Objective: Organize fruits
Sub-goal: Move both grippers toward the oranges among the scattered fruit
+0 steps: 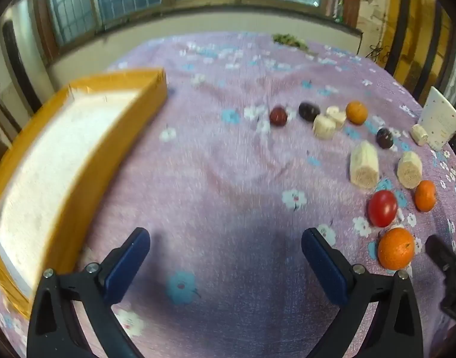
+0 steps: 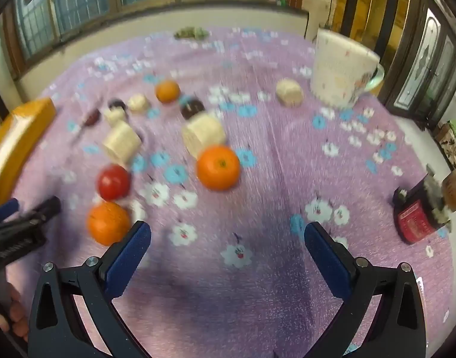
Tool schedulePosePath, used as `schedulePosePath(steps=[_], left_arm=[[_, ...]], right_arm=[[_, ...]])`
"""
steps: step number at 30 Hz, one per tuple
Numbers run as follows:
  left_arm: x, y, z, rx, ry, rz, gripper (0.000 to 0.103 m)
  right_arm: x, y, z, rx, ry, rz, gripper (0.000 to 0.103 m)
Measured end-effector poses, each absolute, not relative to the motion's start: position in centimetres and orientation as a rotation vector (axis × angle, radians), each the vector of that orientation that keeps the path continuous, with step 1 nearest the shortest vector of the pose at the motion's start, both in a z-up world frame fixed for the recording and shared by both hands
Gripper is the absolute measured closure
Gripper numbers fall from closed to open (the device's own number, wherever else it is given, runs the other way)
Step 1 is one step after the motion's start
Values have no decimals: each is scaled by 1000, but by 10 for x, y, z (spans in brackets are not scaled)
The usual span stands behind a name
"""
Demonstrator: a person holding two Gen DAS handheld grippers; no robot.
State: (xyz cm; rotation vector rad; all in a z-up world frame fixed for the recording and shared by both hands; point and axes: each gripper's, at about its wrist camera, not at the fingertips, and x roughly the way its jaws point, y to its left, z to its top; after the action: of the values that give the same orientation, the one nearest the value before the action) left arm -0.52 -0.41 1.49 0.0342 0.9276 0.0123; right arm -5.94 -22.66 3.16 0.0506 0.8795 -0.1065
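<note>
Two grippers are recorded, each with blue-padded fingers spread wide and nothing between them. Left gripper: held tilted down over bare floral purple cloth; an orange-walled tray with a white lining is seen to its left, with no fruit visible inside. Right gripper: likewise poised above the cloth, with its left finger just beside a large orange.

Fruits, catalogued outward from that finger, all loose on the cloth and outside the tray:
- one red tomato, just beyond the large orange;
- a second orange, nearer the middle;
- two pale cut cylinders, beyond these;
- smaller pale pieces, dark plum-like fruits and a third, small orange, farther back; details are blurred.

Other items: one white patterned mug at far right; a red-and-black object at the right edge, unidentifiable.
</note>
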Motion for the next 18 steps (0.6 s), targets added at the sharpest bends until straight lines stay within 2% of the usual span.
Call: schedulePosePath(steps=[10,18], left_arm=[[-11,21,84,18,712,-18,0],[-28,28,92,-22,662,-40,0]], right_arm=[[-66,-207,85,-15,765,-81,0],[-83,-201,98,-47,679,-77,0]])
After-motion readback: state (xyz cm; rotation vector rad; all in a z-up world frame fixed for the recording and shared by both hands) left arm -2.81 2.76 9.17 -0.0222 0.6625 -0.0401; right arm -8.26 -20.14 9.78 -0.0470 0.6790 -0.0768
